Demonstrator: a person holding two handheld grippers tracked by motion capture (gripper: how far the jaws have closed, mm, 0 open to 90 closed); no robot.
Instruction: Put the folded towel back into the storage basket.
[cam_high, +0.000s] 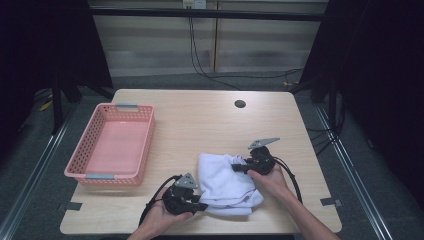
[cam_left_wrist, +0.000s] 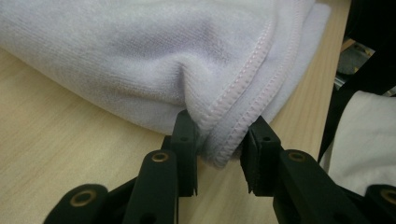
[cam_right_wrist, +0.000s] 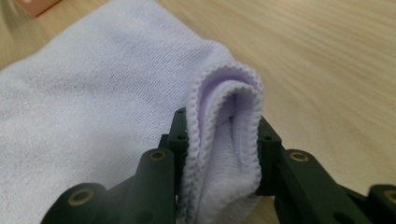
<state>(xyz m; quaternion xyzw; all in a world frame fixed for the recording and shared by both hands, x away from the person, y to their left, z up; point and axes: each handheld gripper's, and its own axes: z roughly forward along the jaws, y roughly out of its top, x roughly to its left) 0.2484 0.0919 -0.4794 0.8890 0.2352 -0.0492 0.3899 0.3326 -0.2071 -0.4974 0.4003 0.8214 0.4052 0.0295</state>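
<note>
The towel (cam_high: 226, 184) is white, soft and fuzzy, folded into a thick bundle with stitched hems along its edges. It carries no writing or label that can be read. It lies on the pale wooden surface (cam_high: 200, 120), and its long side runs from the near edge of the surface toward the far edge, tipped a little to one side. Its near corner sits between the fingers (cam_left_wrist: 186, 140) of the left gripper (cam_high: 204, 206). One finger touches the hem there, while the other finger stands just beside the cloth with a small gap, so these fingers are a little apart and not yet pinching. The far corner of the towel is a rolled fold with a bumpy stitched edge, and the fingers (cam_right_wrist: 180, 135) of the right gripper (cam_high: 235, 167) are clamped on it from both sides. Each gripper is black, made of hard plastic, with a grey three-cornered plate on top, and a hand holds each one. Well away from the left fingers, a pink plastic basket (cam_high: 145, 135) with many small holes in its walls rests on the surface. A small round dark hole (cam_high: 240, 104) sits in the surface, far beyond the right fingers.
</note>
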